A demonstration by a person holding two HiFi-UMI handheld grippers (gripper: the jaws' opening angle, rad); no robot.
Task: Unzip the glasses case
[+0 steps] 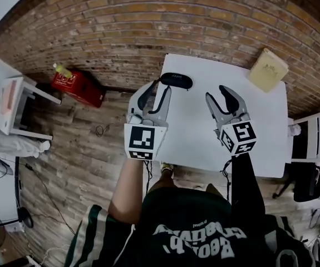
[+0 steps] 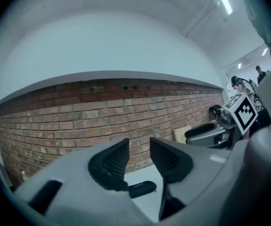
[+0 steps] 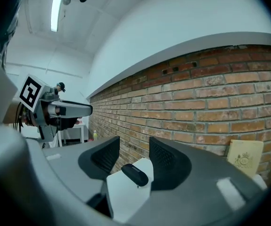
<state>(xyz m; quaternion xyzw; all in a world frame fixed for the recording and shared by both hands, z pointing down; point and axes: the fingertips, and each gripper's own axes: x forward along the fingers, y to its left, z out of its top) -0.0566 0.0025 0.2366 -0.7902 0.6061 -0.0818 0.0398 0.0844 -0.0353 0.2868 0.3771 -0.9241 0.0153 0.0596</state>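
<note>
Head view: the black glasses case (image 1: pixel 176 80) lies at the far edge of the white table (image 1: pixel 193 138), near the brick wall (image 1: pixel 121 32). The left gripper (image 1: pixel 155 92) and right gripper (image 1: pixel 217 96) hover short of it, jaws spread, nothing between them. I'd call this the approach. Next, one must pin the case while the other finds the zipper pull.

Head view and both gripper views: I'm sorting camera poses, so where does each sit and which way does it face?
Head view: on the person's head, looking steeply down at the white table; shows both forearms, left tongs, right tongs.
Left gripper view: on the left tongs, facing the brick wall; own jaws apart.
Right gripper view: on the right tongs, facing that wall; own jaws apart.
Shared: all see the glasses case.
</note>
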